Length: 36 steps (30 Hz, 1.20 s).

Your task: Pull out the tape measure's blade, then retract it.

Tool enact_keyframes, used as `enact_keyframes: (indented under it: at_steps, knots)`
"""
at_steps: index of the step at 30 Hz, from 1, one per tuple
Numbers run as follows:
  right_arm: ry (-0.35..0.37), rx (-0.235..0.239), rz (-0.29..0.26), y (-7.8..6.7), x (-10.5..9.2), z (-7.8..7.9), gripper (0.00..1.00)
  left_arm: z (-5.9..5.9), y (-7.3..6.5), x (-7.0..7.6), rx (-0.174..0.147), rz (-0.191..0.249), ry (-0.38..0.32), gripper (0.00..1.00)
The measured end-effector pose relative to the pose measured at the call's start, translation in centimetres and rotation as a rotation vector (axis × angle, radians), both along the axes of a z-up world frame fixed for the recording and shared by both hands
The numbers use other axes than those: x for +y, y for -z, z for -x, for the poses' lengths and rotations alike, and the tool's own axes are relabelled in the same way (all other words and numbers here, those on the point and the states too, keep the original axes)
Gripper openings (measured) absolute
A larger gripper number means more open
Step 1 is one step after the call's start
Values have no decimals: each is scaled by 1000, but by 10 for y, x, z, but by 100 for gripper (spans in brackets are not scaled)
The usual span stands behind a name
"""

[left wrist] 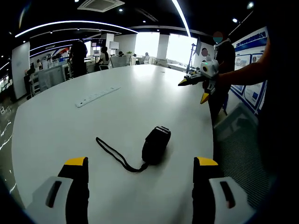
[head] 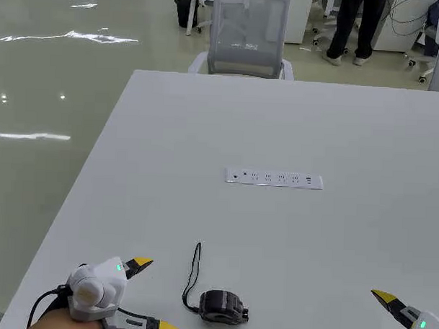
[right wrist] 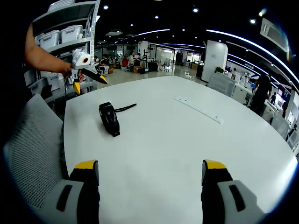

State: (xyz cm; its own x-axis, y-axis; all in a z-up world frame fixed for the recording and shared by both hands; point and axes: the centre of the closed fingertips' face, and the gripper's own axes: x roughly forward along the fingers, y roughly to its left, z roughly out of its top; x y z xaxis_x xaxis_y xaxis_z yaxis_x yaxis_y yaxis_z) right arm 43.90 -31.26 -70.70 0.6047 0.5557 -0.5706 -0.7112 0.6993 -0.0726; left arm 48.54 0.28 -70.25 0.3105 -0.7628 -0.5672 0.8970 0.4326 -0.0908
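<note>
A black tape measure [head: 223,306] lies on the white table [head: 278,123] near its front edge, blade in, with its black wrist strap [head: 195,268] trailing away from me. My left gripper [head: 153,295] is open just left of it, its jaws facing the case [left wrist: 156,143] from a short distance. My right gripper [head: 388,300] is open at the front right, farther from the tape measure [right wrist: 109,117]. Each gripper appears in the other's view: the right gripper [left wrist: 193,91] held in a hand, and the left gripper [right wrist: 89,84] likewise. Neither touches the tape measure.
A white power strip [head: 274,179] lies flat mid-table beyond the tape measure. A grey mesh chair [head: 247,35] stands at the far edge, with a person's legs [head: 354,28] behind it. The table's left edge drops to a glossy floor [head: 49,93].
</note>
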Motion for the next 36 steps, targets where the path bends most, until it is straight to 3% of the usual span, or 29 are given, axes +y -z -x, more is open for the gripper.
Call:
enact_keyframes:
  at_steps: [5,6,8,13,19,36]
  knots:
    - [-61,3,-8,-1,11,0,89,-8,-2,-9,-40,-5,40,92]
    - [-68,2,-8,-2,13,-1,89,-14,-5,-10,-91,-13,48,94]
    - [-78,21,-24,-3,16,0,87,-14,-6,-12,-70,-3,54,92]
    - [-101,18,-16,-2,20,-3,86,-18,-5,-17,-57,-4,64,93]
    - [-134,10,-15,-6,27,-11,84,-14,0,-25,-48,-40,111,87]
    - [-235,41,-26,2,56,-28,79,-12,18,-58,-30,-114,246,79]
